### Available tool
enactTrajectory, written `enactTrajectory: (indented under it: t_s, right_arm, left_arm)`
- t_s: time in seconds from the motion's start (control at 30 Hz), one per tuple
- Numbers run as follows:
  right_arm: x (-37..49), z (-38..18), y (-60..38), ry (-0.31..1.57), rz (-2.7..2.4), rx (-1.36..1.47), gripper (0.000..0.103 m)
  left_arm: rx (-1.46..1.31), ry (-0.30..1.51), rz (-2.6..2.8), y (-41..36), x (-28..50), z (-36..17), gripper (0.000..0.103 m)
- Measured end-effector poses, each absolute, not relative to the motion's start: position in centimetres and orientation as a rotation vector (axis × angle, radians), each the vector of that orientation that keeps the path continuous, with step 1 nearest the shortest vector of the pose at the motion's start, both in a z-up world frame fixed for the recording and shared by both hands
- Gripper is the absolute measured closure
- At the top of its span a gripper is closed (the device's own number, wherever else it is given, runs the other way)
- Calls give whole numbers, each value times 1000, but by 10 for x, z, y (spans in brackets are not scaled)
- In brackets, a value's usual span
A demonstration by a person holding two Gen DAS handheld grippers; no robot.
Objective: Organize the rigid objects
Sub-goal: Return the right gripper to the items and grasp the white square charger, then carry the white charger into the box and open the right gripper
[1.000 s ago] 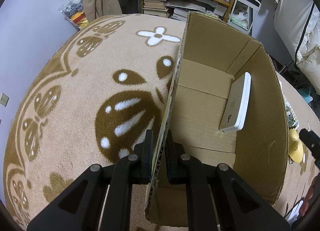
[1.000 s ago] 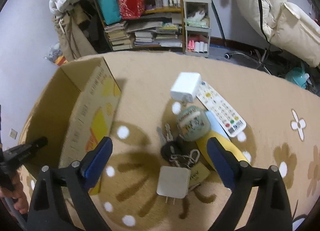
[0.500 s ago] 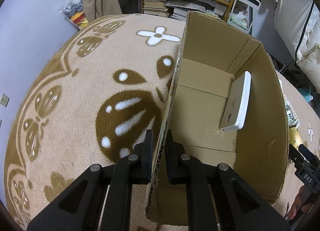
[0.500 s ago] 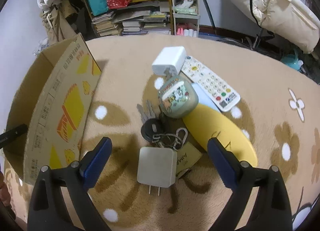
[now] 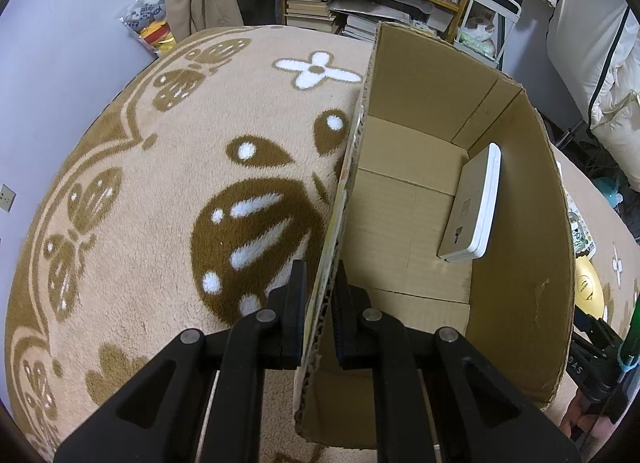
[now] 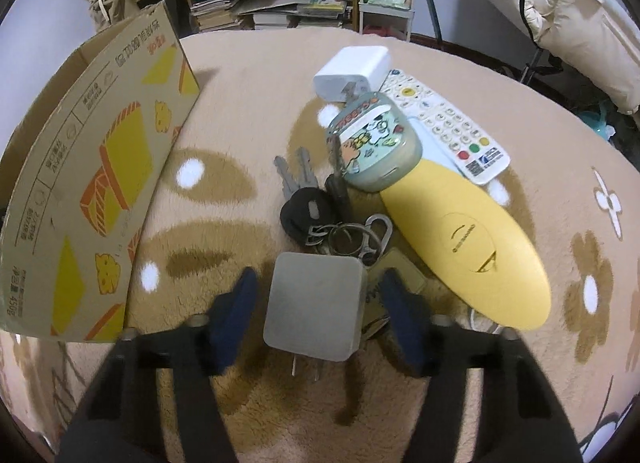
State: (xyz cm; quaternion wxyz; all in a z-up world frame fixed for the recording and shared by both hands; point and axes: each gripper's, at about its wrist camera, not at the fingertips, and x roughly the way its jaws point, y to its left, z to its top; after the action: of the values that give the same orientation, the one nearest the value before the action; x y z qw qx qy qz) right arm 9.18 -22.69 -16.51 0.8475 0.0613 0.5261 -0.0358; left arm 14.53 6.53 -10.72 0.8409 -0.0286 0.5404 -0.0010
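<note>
My left gripper [image 5: 320,275] is shut on the near left wall of the open cardboard box [image 5: 520,223]. A flat white device [image 5: 476,203] leans against the box's right inner wall. In the right wrist view the box [image 6: 88,183] lies to the left. My right gripper [image 6: 319,279] is low over a square white charger [image 6: 316,311] with its prongs toward me. Its jaws are closing; the charger sits between the blue pads [image 6: 240,303], with a gap showing on each side.
Beyond the charger lies a pile: keys on a ring [image 6: 306,203], a cartoon-printed case [image 6: 374,147], a yellow oval device [image 6: 464,239], a white remote [image 6: 448,123] and a white adapter [image 6: 352,71]. Bookshelves and clutter stand past the patterned rug [image 6: 560,111].
My right gripper has come down toward the rug and its jaws have narrowed around the square charger. The left gripper and the box have not moved.
</note>
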Motion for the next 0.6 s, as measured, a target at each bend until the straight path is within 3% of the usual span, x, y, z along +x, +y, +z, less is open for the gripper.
enactTrajectory:
  t_s: [0.6]
  right_arm:
    - [93,-174,-215,1109,-104,27,49]
  left_arm:
    - [-57,1143,-2,66,145,-107,92]
